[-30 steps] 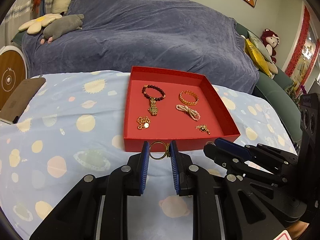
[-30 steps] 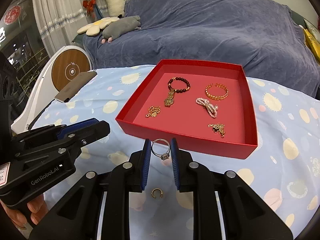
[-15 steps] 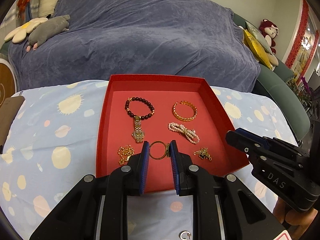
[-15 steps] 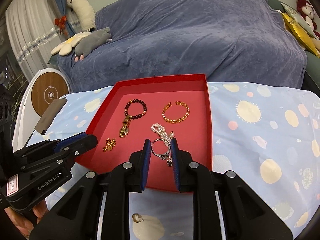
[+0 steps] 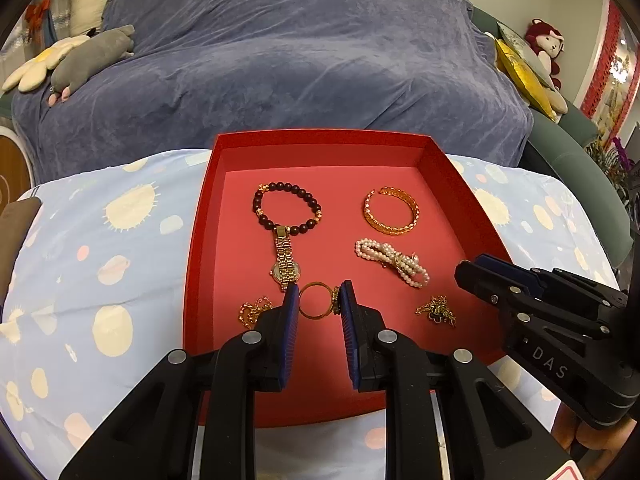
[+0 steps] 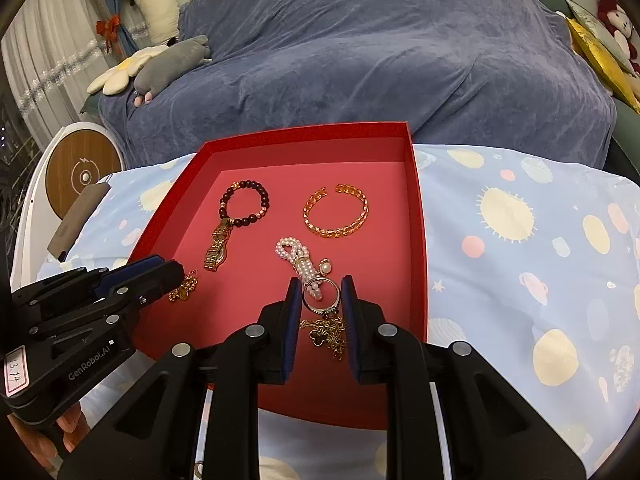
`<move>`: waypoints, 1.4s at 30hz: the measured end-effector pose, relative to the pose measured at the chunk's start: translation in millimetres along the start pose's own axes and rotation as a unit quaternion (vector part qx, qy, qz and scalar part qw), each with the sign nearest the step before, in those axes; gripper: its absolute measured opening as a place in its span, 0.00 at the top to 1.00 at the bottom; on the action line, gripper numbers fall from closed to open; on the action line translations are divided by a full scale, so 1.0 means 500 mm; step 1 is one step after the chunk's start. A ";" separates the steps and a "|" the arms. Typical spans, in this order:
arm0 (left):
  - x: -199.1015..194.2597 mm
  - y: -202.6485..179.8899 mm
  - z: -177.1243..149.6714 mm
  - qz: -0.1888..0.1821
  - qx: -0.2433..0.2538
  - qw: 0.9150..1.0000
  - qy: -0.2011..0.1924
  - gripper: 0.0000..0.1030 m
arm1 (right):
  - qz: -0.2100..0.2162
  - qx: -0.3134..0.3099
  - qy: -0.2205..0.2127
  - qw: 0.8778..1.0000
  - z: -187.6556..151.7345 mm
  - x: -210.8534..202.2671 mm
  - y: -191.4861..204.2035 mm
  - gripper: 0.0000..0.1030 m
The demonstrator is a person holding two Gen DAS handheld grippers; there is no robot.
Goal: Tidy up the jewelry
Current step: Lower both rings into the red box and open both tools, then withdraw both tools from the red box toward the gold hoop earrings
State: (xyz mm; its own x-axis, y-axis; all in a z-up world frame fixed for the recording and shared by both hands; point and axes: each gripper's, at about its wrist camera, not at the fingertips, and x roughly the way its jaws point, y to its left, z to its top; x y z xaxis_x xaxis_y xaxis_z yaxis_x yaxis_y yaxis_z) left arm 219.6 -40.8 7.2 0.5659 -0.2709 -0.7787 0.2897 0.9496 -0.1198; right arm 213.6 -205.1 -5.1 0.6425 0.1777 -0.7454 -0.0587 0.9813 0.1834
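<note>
The left tongs (image 5: 317,307) pinch a gold ring (image 5: 315,301) over the red tray (image 5: 320,138), just ahead of a gold watch (image 5: 285,265). The right tongs (image 6: 321,301) grip a silver ring (image 6: 321,299) above the pearl bracelet (image 6: 298,258). This looks like the placing step: each should lower onto bare tray floor, then release.

A blue blanket (image 5: 280,64) covers the sofa behind the table. On its left end lie a grey plush toy (image 5: 86,60) and a flower cushion (image 5: 38,66). A red monkey toy (image 5: 544,46) and a yellow pillow (image 5: 520,70) sit at its right end. A spotted cloth (image 6: 520,240) covers the table.
</note>
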 end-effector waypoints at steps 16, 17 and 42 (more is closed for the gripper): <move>0.014 0.016 0.000 0.003 -0.012 1.000 0.015 0.81 | 0.002 -0.014 0.000 1.000 -0.007 0.007 0.032 0.80; 0.013 0.017 0.001 0.004 -0.013 1.000 0.015 0.81 | 0.003 -0.013 -0.002 1.000 -0.006 0.005 0.031 0.79; -0.114 0.028 -0.086 0.015 -0.015 1.000 -0.006 0.73 | 0.028 -0.039 -0.019 0.999 -0.103 -0.140 0.057 0.76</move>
State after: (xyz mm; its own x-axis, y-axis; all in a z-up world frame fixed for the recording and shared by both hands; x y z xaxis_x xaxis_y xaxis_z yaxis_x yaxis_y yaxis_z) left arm 158.2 -5.0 23.1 0.5836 -0.2437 -0.7746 0.2494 0.9616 -0.1146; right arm 127.9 -185.7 19.3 0.6647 0.2308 -0.7106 -0.1539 0.9730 0.1721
